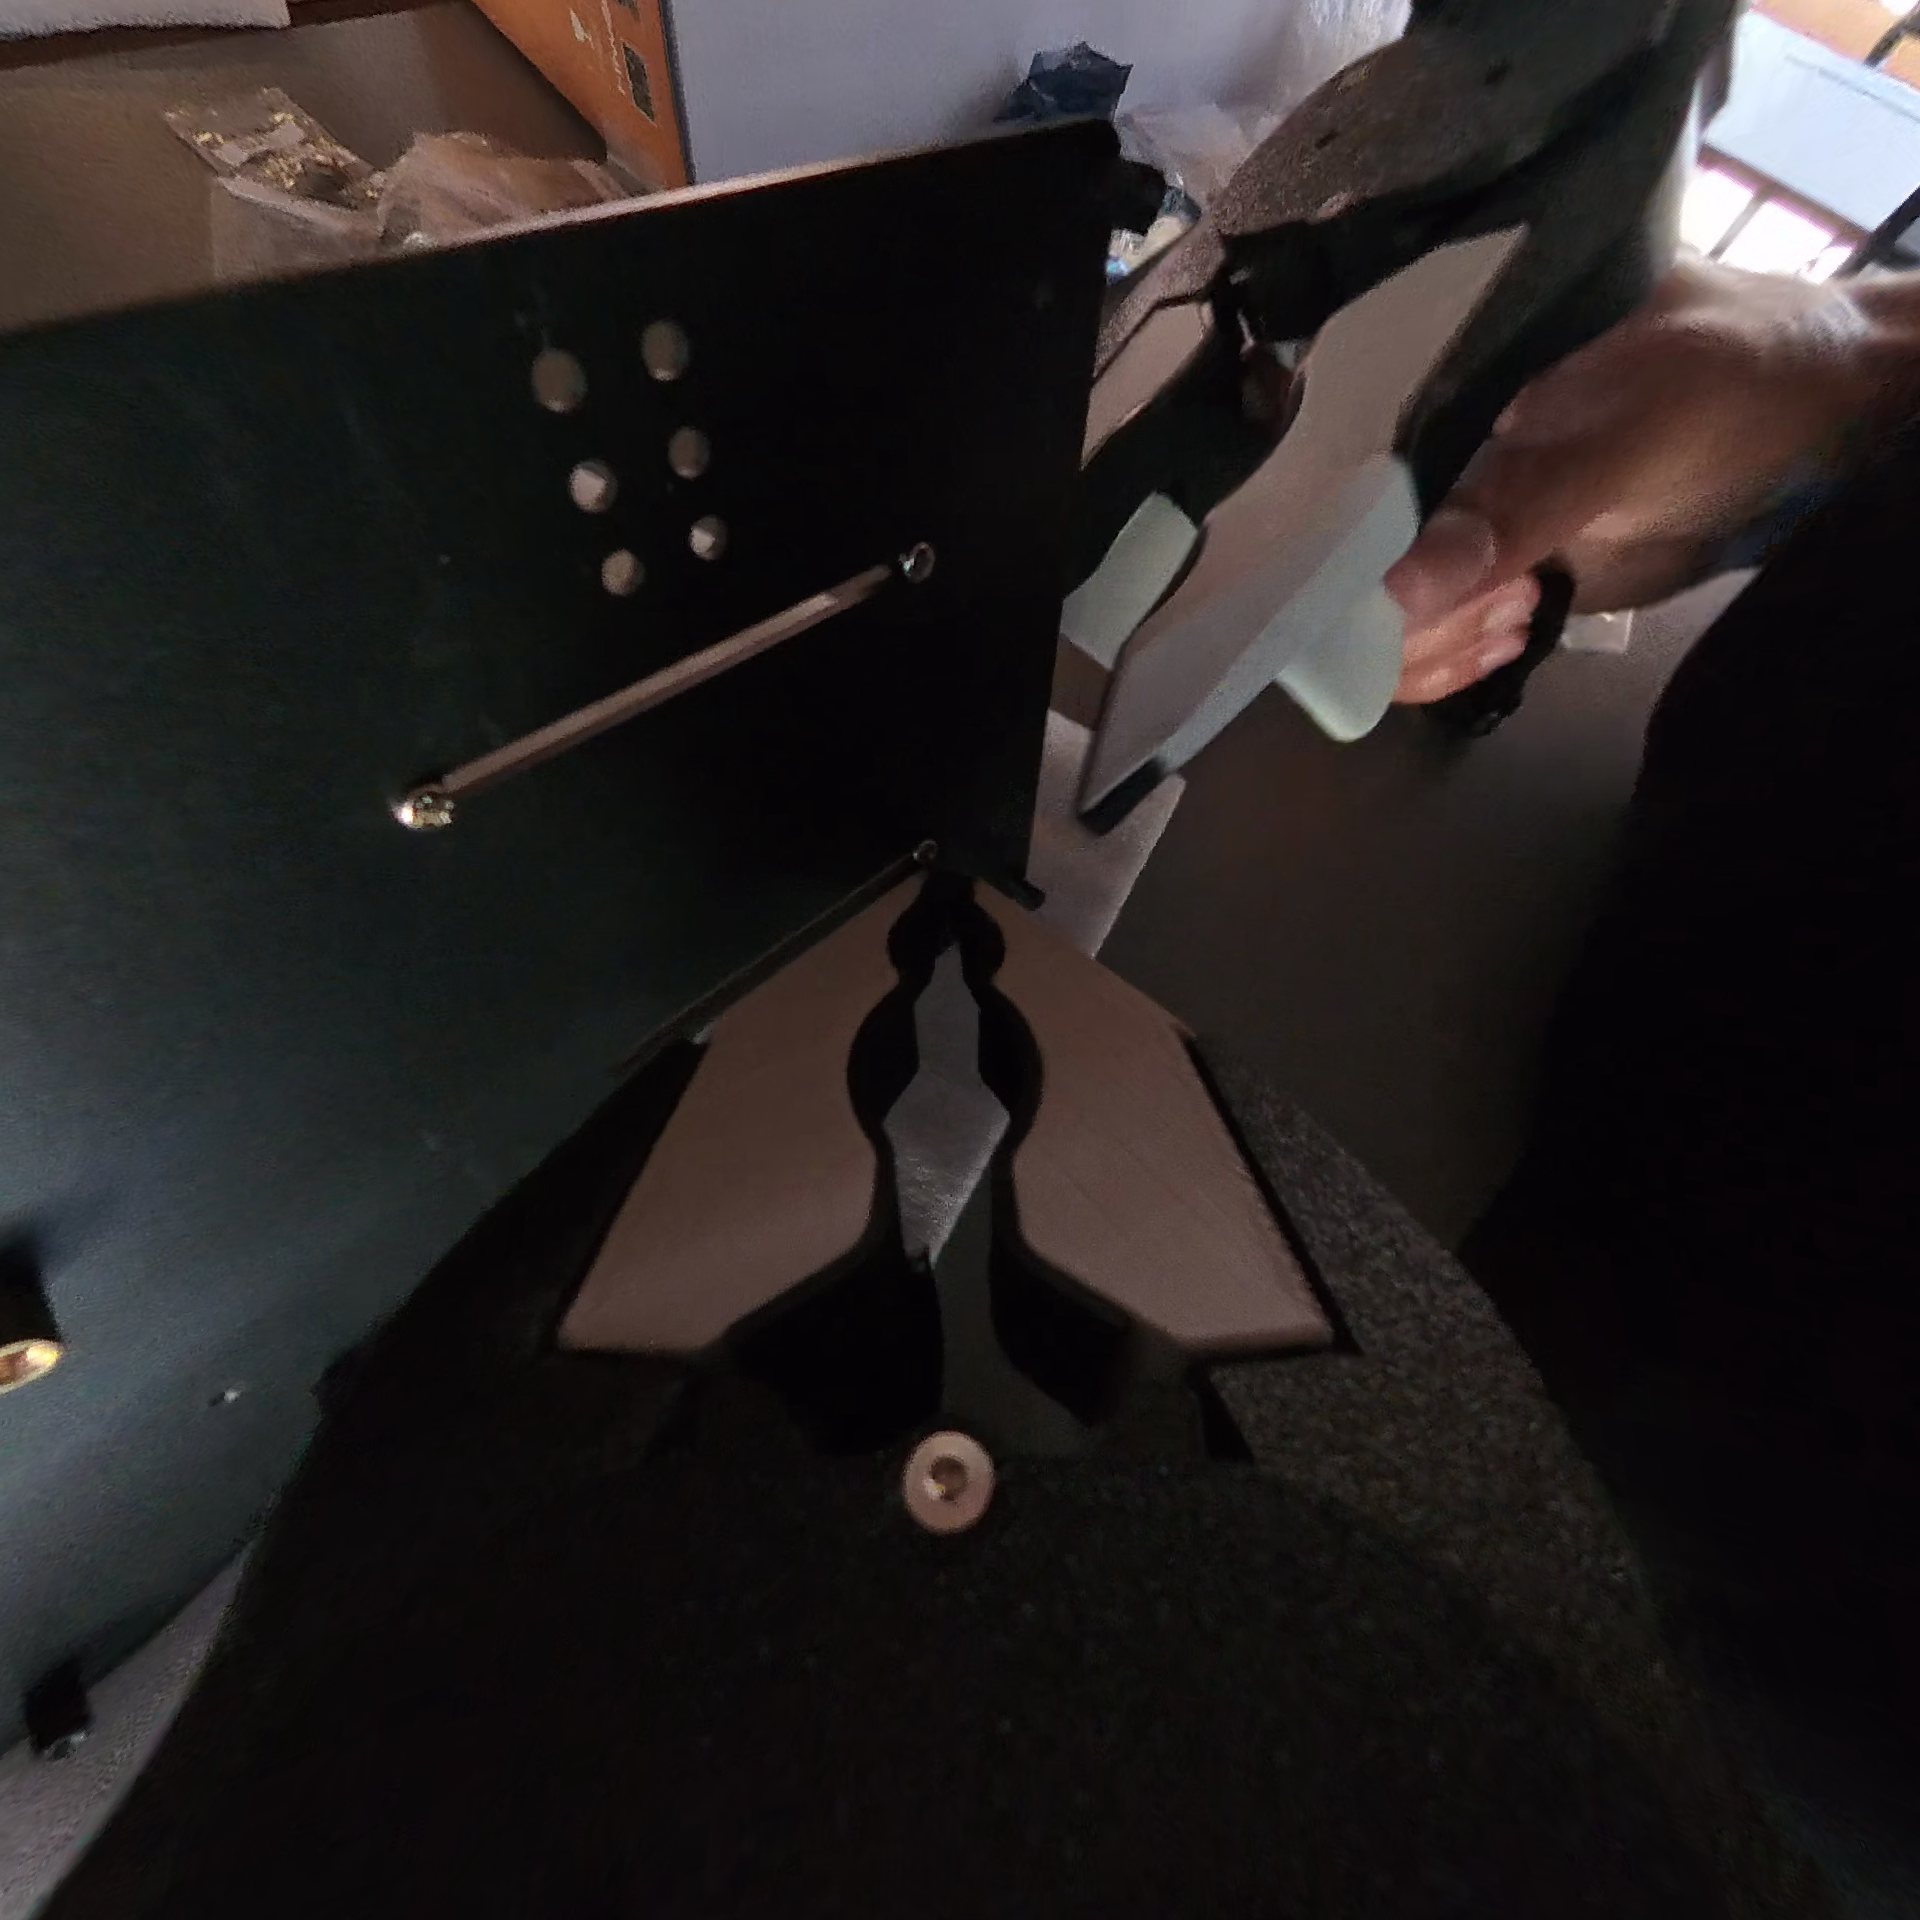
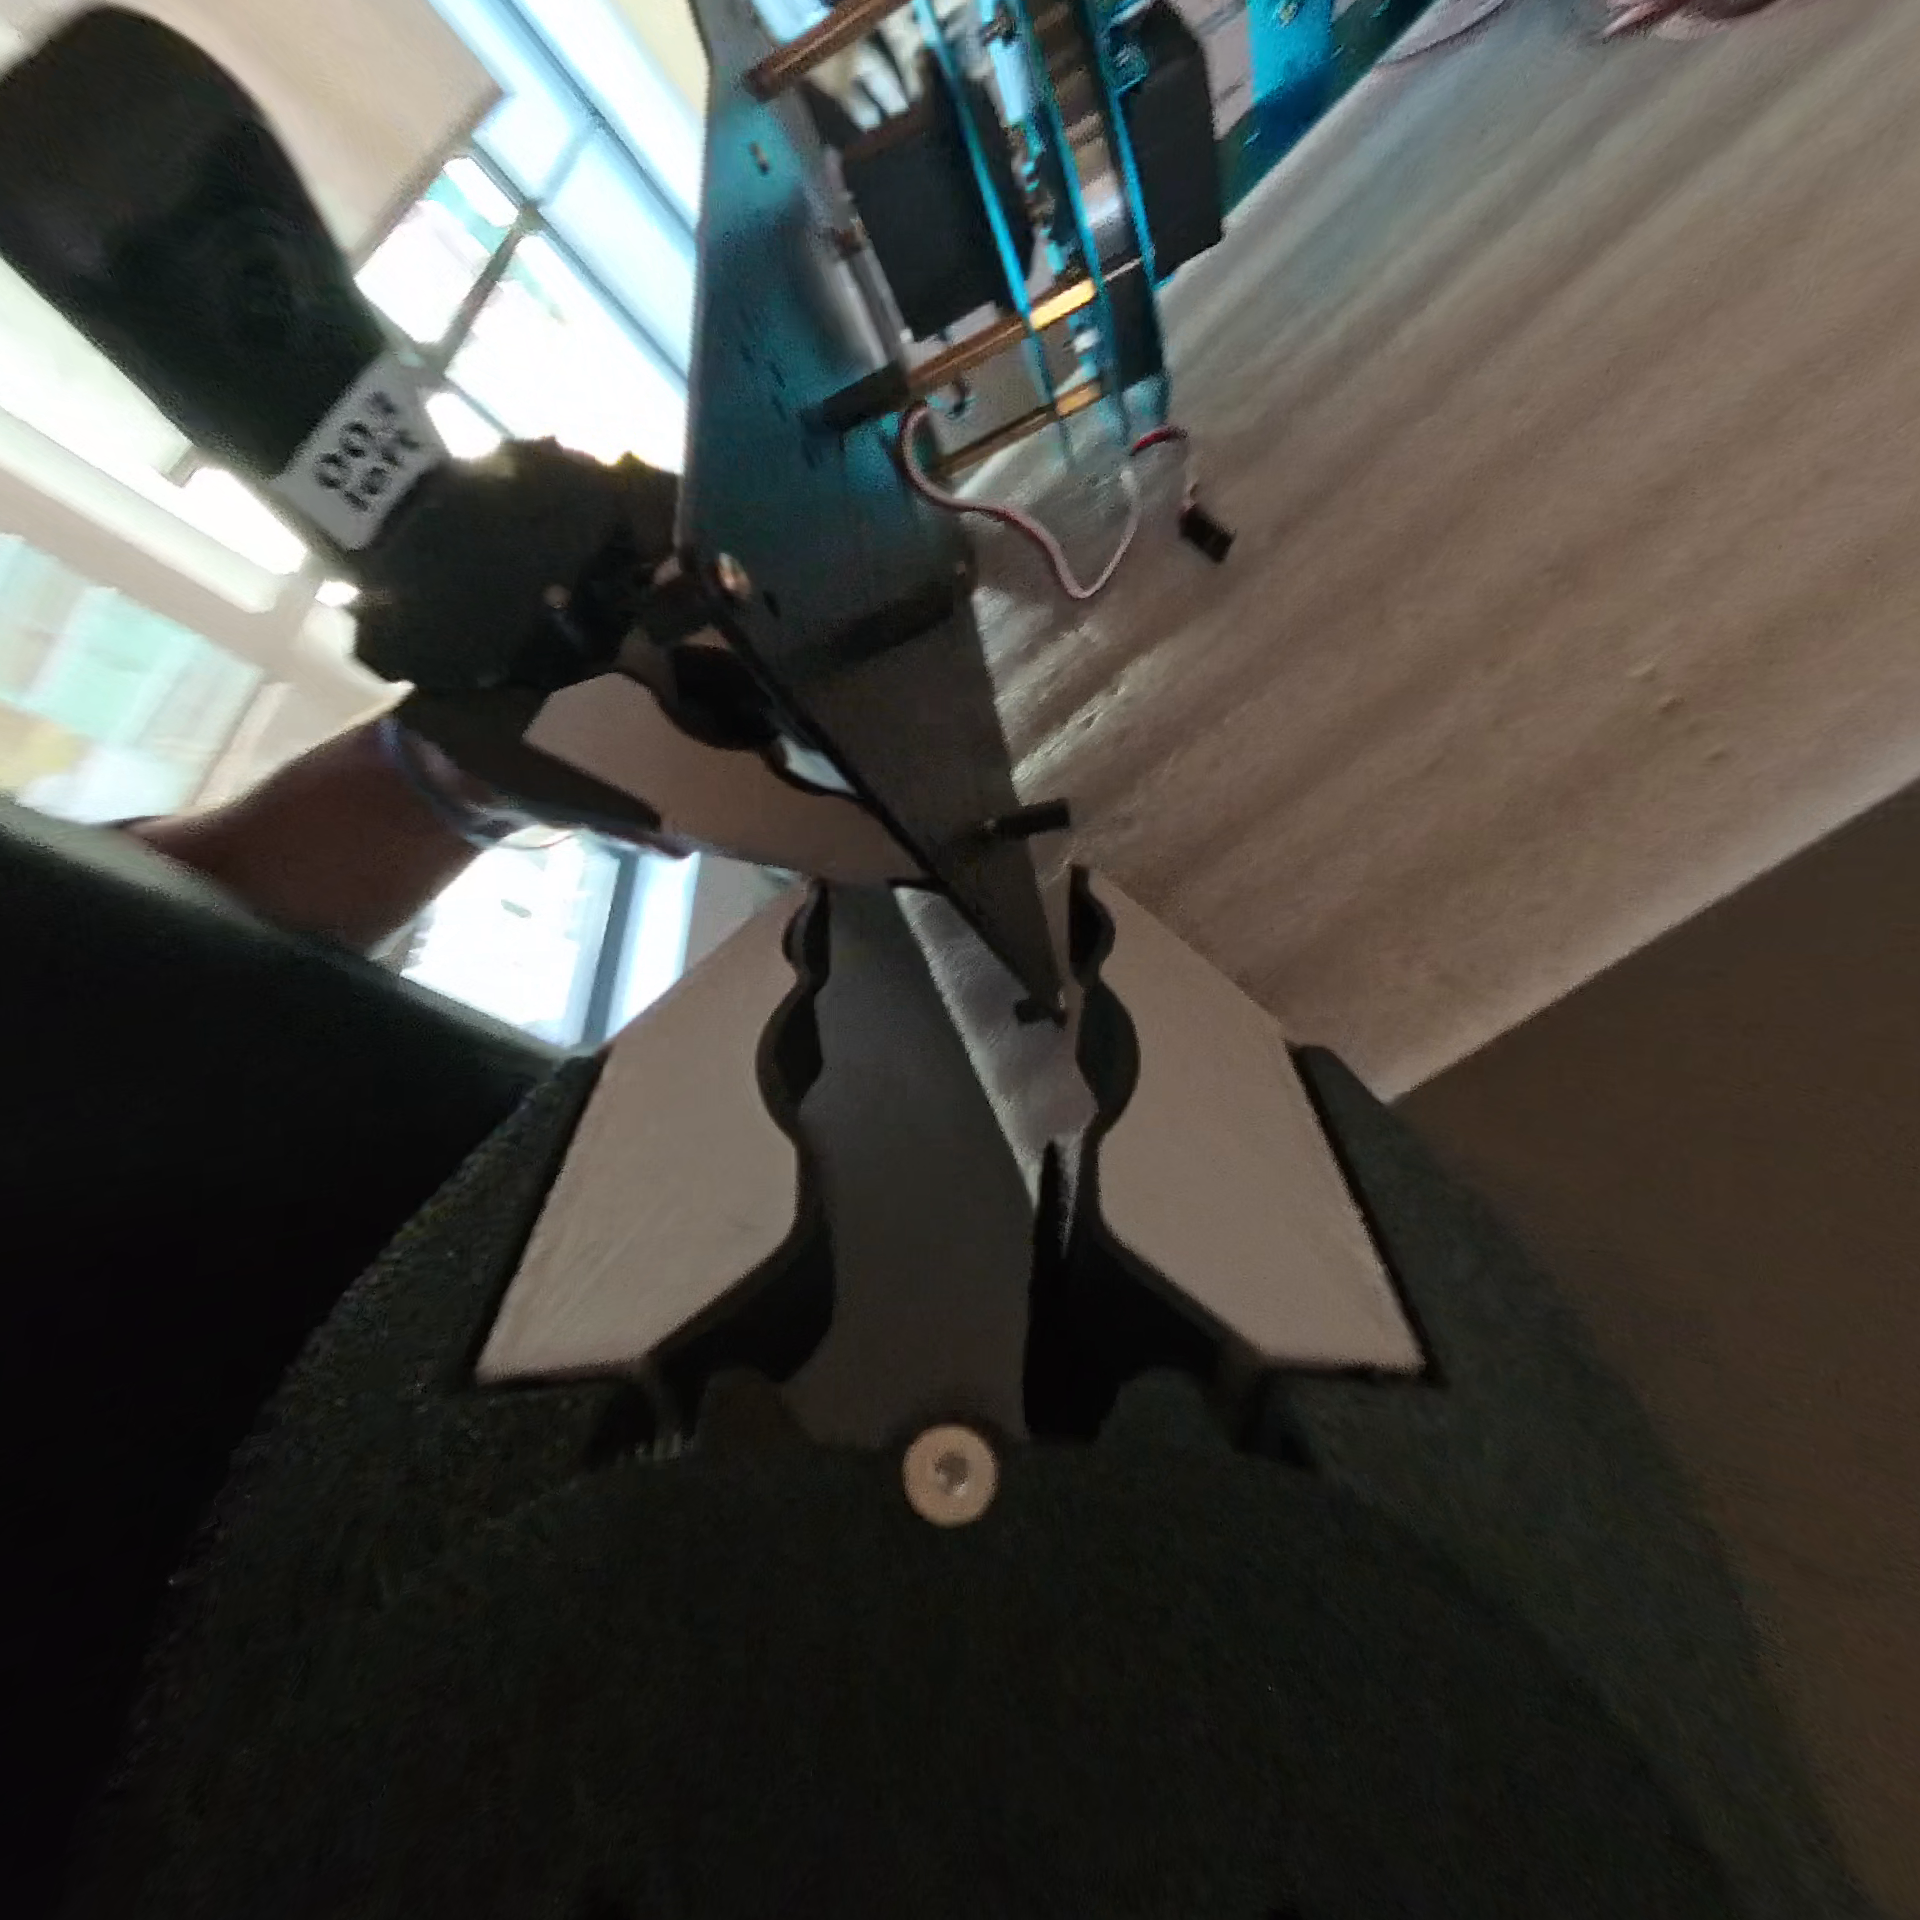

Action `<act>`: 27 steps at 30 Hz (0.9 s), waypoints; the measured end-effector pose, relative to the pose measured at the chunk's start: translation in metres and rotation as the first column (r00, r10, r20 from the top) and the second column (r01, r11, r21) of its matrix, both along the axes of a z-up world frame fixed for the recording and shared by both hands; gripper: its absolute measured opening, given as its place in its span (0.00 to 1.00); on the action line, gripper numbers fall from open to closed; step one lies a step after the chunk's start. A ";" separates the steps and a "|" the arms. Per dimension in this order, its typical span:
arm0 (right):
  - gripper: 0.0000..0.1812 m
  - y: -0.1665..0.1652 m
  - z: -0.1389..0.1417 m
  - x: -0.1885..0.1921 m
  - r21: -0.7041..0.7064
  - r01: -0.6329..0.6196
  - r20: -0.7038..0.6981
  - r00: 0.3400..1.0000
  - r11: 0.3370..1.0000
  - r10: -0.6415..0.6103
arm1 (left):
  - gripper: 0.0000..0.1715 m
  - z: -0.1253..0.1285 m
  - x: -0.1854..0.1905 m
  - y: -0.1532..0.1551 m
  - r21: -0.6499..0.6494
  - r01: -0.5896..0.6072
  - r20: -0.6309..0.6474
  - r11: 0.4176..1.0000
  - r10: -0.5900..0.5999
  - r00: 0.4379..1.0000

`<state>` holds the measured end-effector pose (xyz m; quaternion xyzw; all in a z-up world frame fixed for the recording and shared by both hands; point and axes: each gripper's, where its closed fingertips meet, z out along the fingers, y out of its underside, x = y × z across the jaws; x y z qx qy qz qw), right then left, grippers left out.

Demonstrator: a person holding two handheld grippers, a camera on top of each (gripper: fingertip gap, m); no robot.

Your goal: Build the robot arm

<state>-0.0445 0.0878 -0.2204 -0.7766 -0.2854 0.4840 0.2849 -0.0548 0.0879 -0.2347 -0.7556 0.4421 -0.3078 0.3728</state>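
On pale foam sheet (image 2: 1455, 520), black panel (image 1: 520, 623) — windows (image 2: 540, 312) behind

Bright multi-pane windows (image 2: 499, 301) fill the upper left; pale beige carpeted floor (image 2: 1507, 540) spreads right; a white wall (image 1: 883, 73) shows top centre.

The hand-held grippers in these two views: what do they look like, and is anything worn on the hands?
Each hand-held gripper, left and right, has a rough, speckled black body with a round silver screw head near the front. Its two fingers are flat, pale grey plates with wavy black inner edges. In the left wrist view the right hand shows no glove; a dark blue cuff edge seems to sit at its wrist.
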 end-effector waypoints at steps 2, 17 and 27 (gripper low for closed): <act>0.26 -0.004 0.010 0.013 -0.078 -0.064 -0.073 0.996 0.995 0.059 | 0.04 0.001 0.000 -0.004 -0.043 -0.015 0.032 0.999 0.017 0.999; 0.67 -0.004 0.023 -0.021 -0.419 -0.192 -0.408 0.913 0.888 0.005 | 0.00 0.009 0.000 0.005 -0.128 -0.066 0.146 0.990 0.084 0.986; 0.65 0.001 0.040 -0.015 -0.474 -0.236 -0.558 0.826 0.848 -0.082 | 0.00 0.008 0.000 0.005 -0.130 -0.064 0.127 0.989 0.081 0.989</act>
